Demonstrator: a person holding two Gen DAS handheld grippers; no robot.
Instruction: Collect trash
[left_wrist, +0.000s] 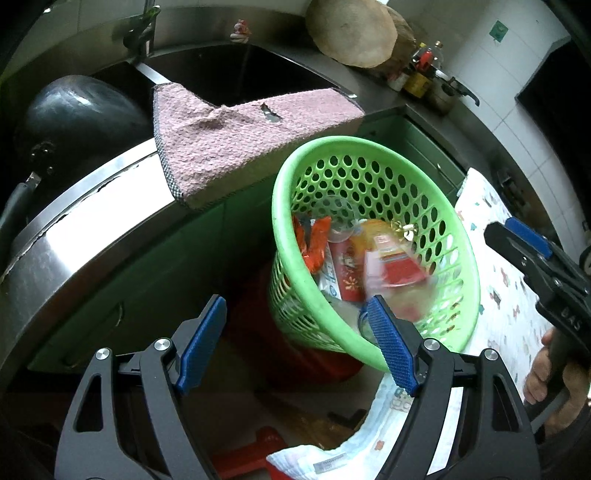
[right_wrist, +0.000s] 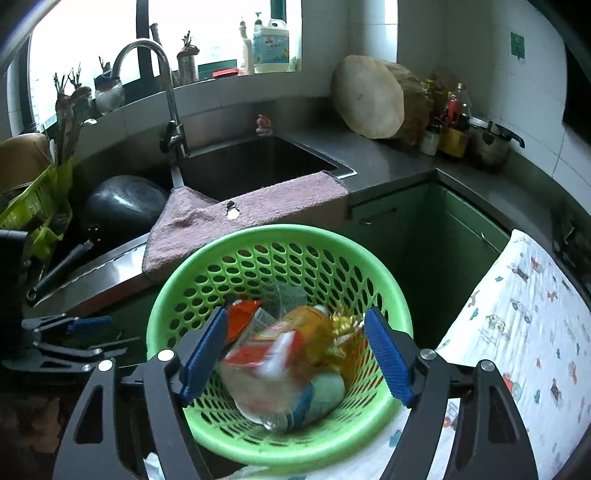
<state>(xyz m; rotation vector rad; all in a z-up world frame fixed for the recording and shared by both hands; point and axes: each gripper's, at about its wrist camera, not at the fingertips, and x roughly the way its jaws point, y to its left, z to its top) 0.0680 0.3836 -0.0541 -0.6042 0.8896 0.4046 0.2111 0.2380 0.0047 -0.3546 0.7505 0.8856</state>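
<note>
Our right gripper (right_wrist: 295, 354) hangs released above the green basket (right_wrist: 192, 280); a blurred bottle (right_wrist: 280, 373) lies below its spread jaws.

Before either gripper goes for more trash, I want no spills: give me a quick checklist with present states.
1. Right gripper released, jaws apart: ok.
2. Blurred bottle inside the green basket, not on its rim: ok.
3. Bottle settled: cannot tell, it is blurred.
4. Left gripper open and empty: ok.
5. Basket seated level: not ok, it looks tilted in the left wrist view.
6. Room left in basket: ok.
</note>
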